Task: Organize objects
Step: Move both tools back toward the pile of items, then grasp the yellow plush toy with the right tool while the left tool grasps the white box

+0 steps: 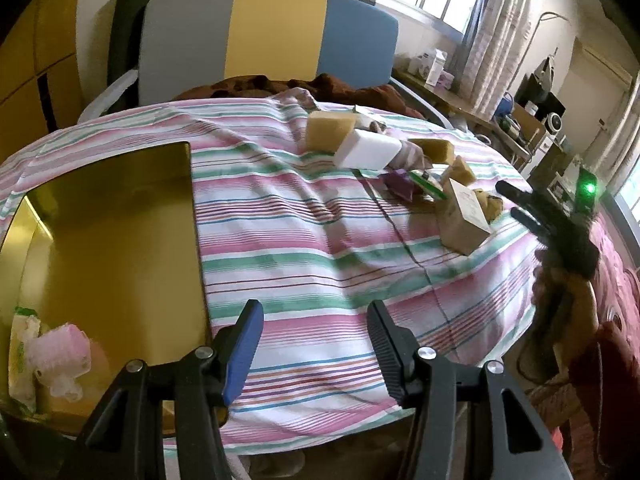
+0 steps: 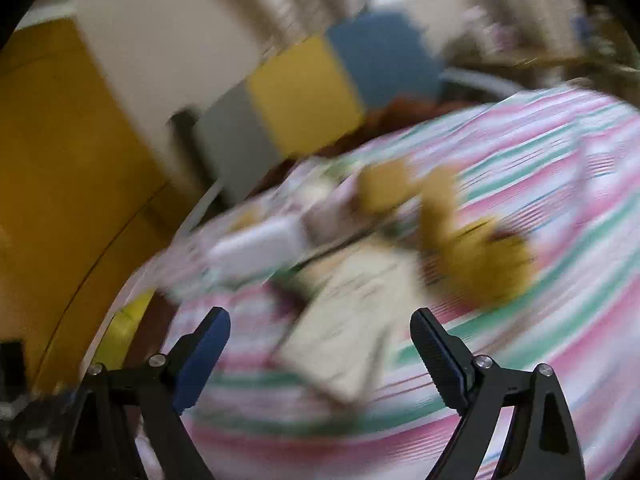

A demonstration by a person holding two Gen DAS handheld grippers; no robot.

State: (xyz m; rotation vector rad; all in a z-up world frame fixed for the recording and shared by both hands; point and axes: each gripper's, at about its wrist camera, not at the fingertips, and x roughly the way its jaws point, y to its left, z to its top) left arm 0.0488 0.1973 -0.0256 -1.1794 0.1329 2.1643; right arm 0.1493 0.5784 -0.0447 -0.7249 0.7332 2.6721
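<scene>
The objects to be organized lie in a loose cluster on the bed (image 1: 320,240), on the striped sheet toward its far right side: a white foam block (image 1: 368,154), several tan sponges, the largest (image 1: 330,128) leaning against the white block, a purple packet (image 1: 400,184), and an upright cardboard box (image 1: 464,216) nearest the right gripper (image 1: 516,200). The sponges and foam block should be light, soft and compressible; take them across the short width near the middle, and expect them to give before the grip firms up. The cardboard box is judged stiff but crushable, with smooth faces that could slip; grasp it across its two narrow faces, below the top edge, with moderate force. The purple packet appears thin and limp, so a pinch at one edge is advised. A gold tray (image 1: 120,240) sits on the near left of the bed, holding a pink ribbed item (image 1: 60,352) in its near corner; it is the likely destination. The left gripper (image 1: 316,350) hovers over bare sheet beside the tray, jaws partly open and empty. The right gripper's jaws are released and empty, spread wide and aimed at the box (image 2: 352,320); the right wrist view is heavily blurred, so finer detail there cannot be read.
</scene>
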